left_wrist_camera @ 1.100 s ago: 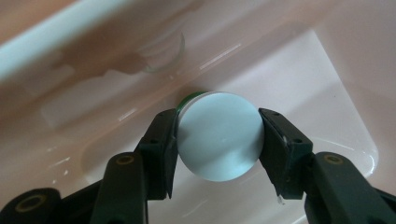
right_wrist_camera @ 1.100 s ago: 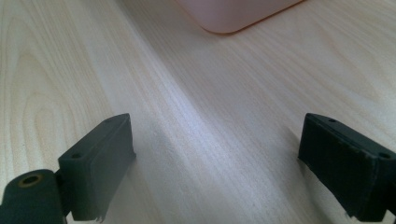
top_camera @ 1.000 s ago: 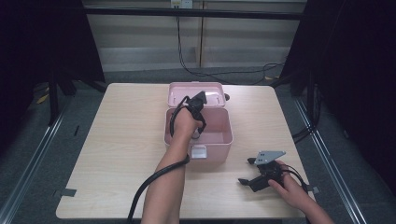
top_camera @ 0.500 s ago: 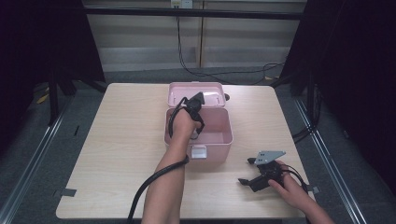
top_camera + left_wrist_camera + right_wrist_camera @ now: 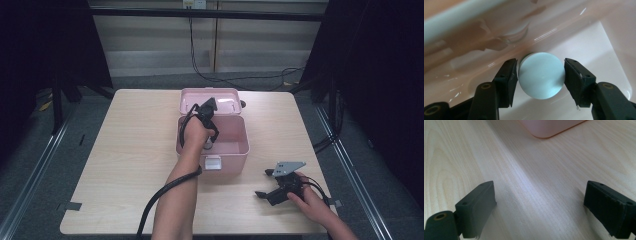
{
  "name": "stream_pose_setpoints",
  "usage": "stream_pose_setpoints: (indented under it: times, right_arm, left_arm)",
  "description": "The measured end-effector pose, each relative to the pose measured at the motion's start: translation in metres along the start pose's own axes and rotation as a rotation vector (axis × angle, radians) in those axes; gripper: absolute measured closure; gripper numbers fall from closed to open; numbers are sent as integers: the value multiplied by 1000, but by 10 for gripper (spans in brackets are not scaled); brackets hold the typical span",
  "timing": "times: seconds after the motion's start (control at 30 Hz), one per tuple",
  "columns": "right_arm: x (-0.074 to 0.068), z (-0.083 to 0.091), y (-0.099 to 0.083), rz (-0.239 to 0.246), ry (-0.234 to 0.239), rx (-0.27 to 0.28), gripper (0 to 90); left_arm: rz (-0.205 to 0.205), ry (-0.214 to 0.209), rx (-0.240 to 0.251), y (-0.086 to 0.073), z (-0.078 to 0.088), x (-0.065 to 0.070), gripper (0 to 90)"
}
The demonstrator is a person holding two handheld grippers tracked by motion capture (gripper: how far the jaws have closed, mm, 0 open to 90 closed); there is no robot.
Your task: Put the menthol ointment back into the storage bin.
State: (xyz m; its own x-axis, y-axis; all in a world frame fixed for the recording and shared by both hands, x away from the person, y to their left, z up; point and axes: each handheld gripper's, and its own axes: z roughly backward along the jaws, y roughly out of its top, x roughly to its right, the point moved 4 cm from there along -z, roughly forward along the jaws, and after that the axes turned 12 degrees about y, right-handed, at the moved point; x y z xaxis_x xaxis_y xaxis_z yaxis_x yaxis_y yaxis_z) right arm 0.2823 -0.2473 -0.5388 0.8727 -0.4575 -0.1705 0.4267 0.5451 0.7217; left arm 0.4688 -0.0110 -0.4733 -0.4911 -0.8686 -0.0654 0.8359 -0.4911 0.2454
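Observation:
A pink box stands open mid-table, its lid tipped back. My left gripper reaches down into it. In the left gripper view a pale blue round cap rests on the box floor between the jaws of my left gripper. Those jaws have just been opening and stand close beside the cap without squeezing it. My right gripper lies on the table at the front right, held by a hand, with its jaws wide open and nothing between them.
The wooden table has bare room left of the box and along the front. A white latch sits on the box's front wall. A corner of the box shows ahead of the right gripper. Cables trail off the front edge.

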Motion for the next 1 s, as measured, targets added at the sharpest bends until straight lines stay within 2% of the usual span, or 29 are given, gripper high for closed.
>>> stream_pose_setpoints:
  times: [0.27, 0.67, 0.87, 1.0]
  right_arm:
    - [0, 0, 0, -2, 0, 0, 96]
    - [0, 0, 0, 0, 0, 0, 96]
    - [0, 0, 0, 0, 1, -1, 96]
    - [0, 0, 0, 0, 1, -2, 96]
  left_arm:
    - [20, -14, -11, -3, 5, -2, 388]
    - [-2, -17, -35, -8, 15, -2, 343]
    - [11, -23, -53, -9, 22, -3, 315]
    - [5, -27, -62, -10, 27, -3, 297]
